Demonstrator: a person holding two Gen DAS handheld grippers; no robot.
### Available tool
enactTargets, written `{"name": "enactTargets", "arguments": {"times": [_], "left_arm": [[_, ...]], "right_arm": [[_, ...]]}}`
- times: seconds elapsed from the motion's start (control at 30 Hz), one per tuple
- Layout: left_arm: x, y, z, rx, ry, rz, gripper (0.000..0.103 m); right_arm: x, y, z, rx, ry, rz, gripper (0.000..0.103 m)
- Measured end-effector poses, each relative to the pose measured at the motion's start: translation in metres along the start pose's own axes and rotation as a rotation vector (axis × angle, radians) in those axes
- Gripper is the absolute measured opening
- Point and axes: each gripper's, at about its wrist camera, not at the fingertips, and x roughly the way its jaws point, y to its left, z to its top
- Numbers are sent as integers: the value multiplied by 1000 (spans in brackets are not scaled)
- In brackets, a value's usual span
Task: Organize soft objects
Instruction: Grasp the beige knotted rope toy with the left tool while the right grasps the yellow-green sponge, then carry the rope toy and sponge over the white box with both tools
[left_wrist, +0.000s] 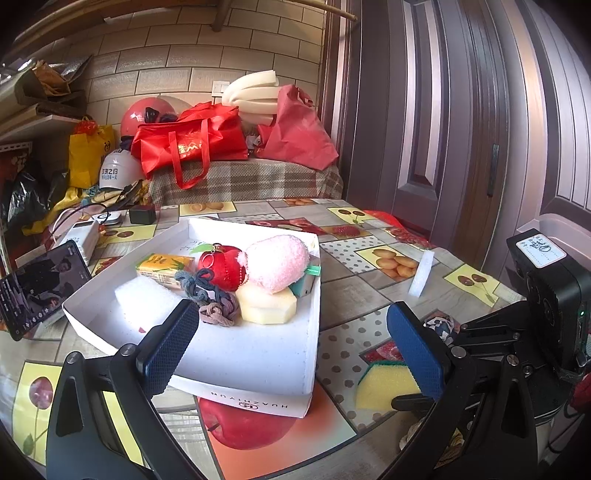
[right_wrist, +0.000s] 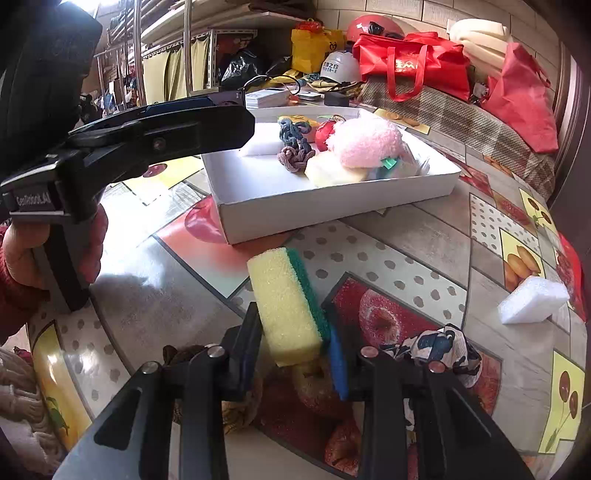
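Fruit-print worktop (left_wrist: 354, 295), tiled wall behind | left view: left claw (left_wrist: 291, 347) spread, empty, over white box (left_wrist: 258, 354) holding pink plush (left_wrist: 277, 262), scrunchies (left_wrist: 210, 299), foam | right view: right claw (right_wrist: 295, 350) pinching yellow-green sponge (right_wrist: 288, 306) near box, white foam block (right_wrist: 532, 299) well apart on worktop

Pale tiled wall (left_wrist: 177, 55), dark panelled door (left_wrist: 461, 129), sunlit fruit-patterned tablecloth (right_wrist: 406, 236).
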Motion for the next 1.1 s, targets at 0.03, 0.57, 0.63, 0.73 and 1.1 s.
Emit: {"name": "enactTargets", "arguments": {"times": [0.03,0.57,0.63,0.73,1.1], "left_arm": [[0,0,0,-3,-1,-1,103],[31,-85,-49,287,614,-403,97],[34,-94,-53,337,620,-366,83],[33,-99,-53,356,604,-369,46],[-25,-49,-13,260,133,-221,35]], "right_arm": [[-4,0,0,7,-21,-3,30],[-85,-61,-26,296,-343,-144,28],[-85,-57,-24,289,-352,-141,28],[-88,-56,-22,279,-366,-140,28],[-92,-45,-16,297,-528,-198,28]]}}
